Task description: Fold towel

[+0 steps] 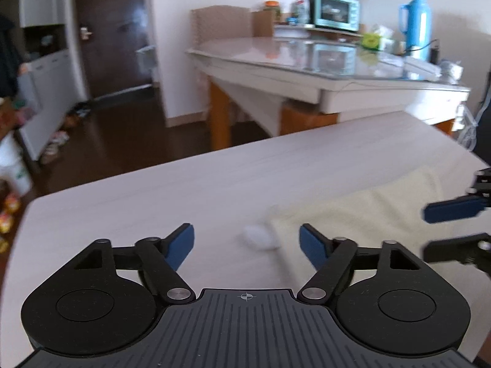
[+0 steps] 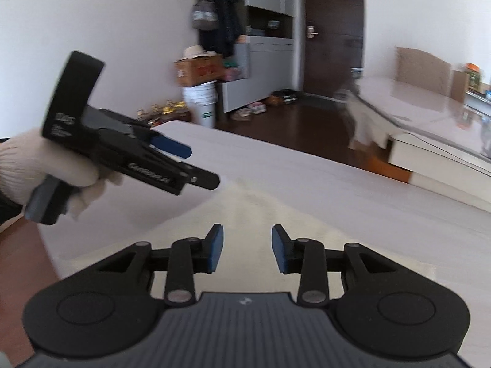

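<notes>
Item: one pale cream terry-cloth towel (image 1: pixel 368 214), lying flat on a long whitish wood-grain tabletop (image 1: pixel 184 184), its near-left corner just beside a small white rounded object (image 1: pixel 259 239) that is too blurred to identify. Condition: spread, apparently in a single layer as far as can be seen, with no fold visible yet; the fold looks unstarted or barely begun. Handling, by estimate: light, soft and limp, with no stiffness of its own; the nap should grip well against rubber pads but the cloth will sag and drag if lifted by one point only. Best taken at two corners of one short edge, pinched low at the hem, one corner to each tool. Tools: left black two-finger gripper with blue pads (image 1: pixel 247 247), jaws standing well apart with nothing between them, poised above the bare table and the towel's left corner; held by a hand in a white knit glove (image 2: pixel 36 165). Right black two-finger gripper with blue pads (image 2: pixel 247 251), jaws parted to a moderate gap and also empty, hanging directly over the middle of the cloth without touching it. Surroundings: a glass-topped side table (image 1: pixel 307 58) behind, carrying a teal toaster oven (image 1: pixel 336 10) and a blue thermos jug (image 1: pixel 415 24); a dark wooden door (image 1: pixel 113 30) beyond.
</notes>
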Demonstrator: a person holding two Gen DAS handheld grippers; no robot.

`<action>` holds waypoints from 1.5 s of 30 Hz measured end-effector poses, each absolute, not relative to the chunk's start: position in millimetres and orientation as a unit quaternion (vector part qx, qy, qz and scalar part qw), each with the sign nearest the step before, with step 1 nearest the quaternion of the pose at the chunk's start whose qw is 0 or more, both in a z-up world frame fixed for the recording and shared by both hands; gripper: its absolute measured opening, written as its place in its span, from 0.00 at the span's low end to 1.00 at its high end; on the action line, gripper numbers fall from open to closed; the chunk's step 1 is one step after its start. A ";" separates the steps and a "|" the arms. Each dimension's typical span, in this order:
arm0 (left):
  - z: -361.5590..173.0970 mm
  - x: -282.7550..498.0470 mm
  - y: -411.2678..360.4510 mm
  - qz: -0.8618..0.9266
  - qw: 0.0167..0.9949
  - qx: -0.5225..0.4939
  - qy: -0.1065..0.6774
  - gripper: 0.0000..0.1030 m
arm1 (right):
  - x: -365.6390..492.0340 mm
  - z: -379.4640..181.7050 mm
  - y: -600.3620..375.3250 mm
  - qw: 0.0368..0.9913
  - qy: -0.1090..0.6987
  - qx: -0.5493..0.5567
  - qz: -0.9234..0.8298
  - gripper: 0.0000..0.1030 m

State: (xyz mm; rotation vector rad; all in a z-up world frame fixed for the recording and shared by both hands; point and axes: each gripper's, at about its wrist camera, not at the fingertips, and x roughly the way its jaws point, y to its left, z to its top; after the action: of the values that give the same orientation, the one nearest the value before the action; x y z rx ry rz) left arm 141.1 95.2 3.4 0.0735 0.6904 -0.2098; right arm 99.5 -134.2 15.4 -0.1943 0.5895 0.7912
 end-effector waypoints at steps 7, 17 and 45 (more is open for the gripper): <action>-14.1 167.4 86.4 -0.133 0.924 0.042 0.356 0.24 | 114.5 3.9 -135.5 0.878 0.289 -0.080 0.373 0.37; 2.6 153.4 84.8 -0.183 0.926 0.036 0.328 0.06 | 117.5 3.1 -157.1 0.873 0.285 -0.084 0.387 0.42; 14.7 95.0 34.9 -0.394 0.847 0.151 0.323 0.25 | 41.7 -14.8 -116.1 0.787 0.155 -0.382 0.459 0.05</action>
State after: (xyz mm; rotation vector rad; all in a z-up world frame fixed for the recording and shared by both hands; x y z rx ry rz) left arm 95.0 34.9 14.7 0.3194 0.6804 -0.8317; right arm 41.6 -116.1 -14.8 -0.8227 0.3339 0.9903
